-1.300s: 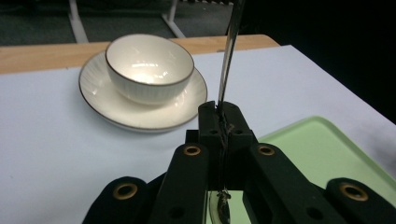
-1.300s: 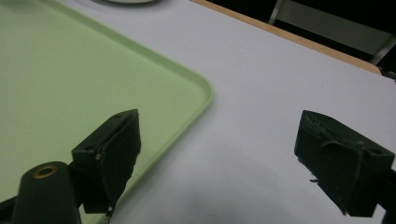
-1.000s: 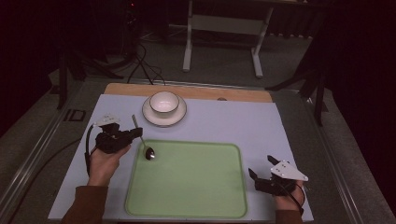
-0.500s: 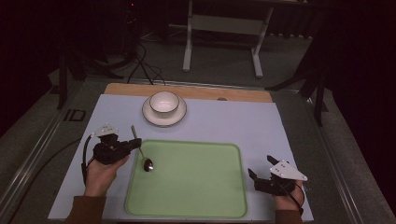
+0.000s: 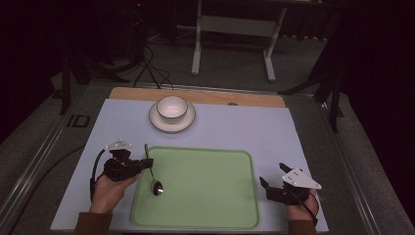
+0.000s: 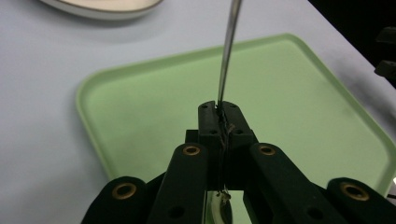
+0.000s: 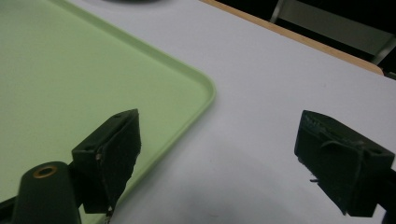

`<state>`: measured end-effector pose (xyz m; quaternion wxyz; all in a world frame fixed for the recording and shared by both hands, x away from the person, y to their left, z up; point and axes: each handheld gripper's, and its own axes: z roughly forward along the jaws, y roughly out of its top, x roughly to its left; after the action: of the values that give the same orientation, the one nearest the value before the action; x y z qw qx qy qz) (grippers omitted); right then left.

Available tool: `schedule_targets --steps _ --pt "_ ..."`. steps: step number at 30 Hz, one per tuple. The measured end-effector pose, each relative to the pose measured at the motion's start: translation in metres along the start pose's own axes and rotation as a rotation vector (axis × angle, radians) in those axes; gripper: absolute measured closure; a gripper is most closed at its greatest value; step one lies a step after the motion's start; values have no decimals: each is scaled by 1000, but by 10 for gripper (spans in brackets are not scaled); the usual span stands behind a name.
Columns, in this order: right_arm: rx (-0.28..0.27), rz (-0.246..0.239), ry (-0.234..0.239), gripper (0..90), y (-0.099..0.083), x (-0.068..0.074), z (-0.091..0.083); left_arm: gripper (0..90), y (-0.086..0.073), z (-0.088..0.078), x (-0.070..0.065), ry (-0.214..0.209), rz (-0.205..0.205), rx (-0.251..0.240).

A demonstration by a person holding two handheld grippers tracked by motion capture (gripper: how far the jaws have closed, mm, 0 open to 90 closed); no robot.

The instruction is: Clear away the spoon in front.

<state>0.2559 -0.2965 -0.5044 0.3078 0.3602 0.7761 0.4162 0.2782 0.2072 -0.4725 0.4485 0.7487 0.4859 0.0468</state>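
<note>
Overhead, the left gripper (image 5: 147, 163) pinches a spoon (image 5: 152, 175) mid-handle, bowl seemingly touching the green tray (image 5: 205, 215). Its own view: fingers (image 6: 208, 122) clamped on the stiff, thin, slippery handle. The right gripper (image 7: 219, 154) rests beside the tray, fingers spread.

Table (image 5: 254, 125) with a pale mat, wooden strip showing at the far edge.
On it sat a green tray (image 5: 205, 186) near the front, and farther back a white saucer (image 5: 159, 122) carrying a bowl (image 5: 172, 107), well apart from the tray.
</note>
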Motion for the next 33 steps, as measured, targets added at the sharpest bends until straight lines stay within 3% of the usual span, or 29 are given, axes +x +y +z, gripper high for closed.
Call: schedule_targets --steps 8,13,33 --pt "4 -1 0 141 0 0 0 840 -13 18 12 -2 -1 2" --pt "5 -4 0 141 0 0 0 828 -18 24 12 -8 -3 8" --pt "3 -11 1 142 1 0 0 805 -44 23 8 -42 -60 8"
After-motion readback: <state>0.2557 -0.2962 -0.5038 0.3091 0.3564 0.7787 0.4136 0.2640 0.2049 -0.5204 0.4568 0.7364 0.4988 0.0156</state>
